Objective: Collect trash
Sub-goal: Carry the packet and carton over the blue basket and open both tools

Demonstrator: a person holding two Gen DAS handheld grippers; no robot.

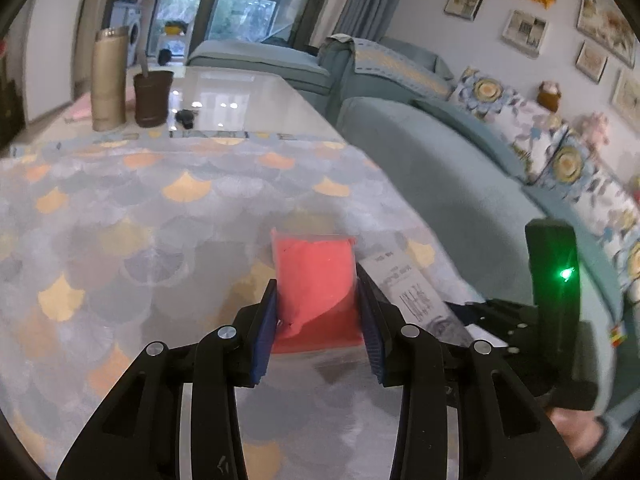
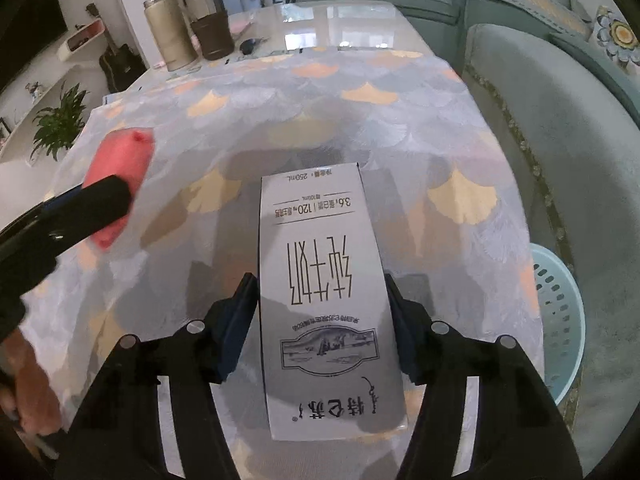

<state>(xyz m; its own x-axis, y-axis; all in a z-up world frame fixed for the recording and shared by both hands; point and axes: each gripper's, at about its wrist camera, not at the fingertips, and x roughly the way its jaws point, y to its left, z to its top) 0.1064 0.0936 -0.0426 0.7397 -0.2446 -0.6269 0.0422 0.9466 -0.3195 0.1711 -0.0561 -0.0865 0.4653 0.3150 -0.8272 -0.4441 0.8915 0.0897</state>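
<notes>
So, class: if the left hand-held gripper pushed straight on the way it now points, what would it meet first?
Probably the patterned tablecloth. The left hand-held gripper already clamps the pink packet and tilts downward, so the cloth just beyond likely comes first, though depth is unclear.

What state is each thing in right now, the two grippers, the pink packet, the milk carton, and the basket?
left gripper: shut on the pink packet
pink packet: held, sealed, slightly crumpled
right gripper: shut on the milk carton
milk carton: held, print upside down in the right wrist view
basket: beside the table, below its edge, contents not visible
tablecloth: spread flat
</notes>
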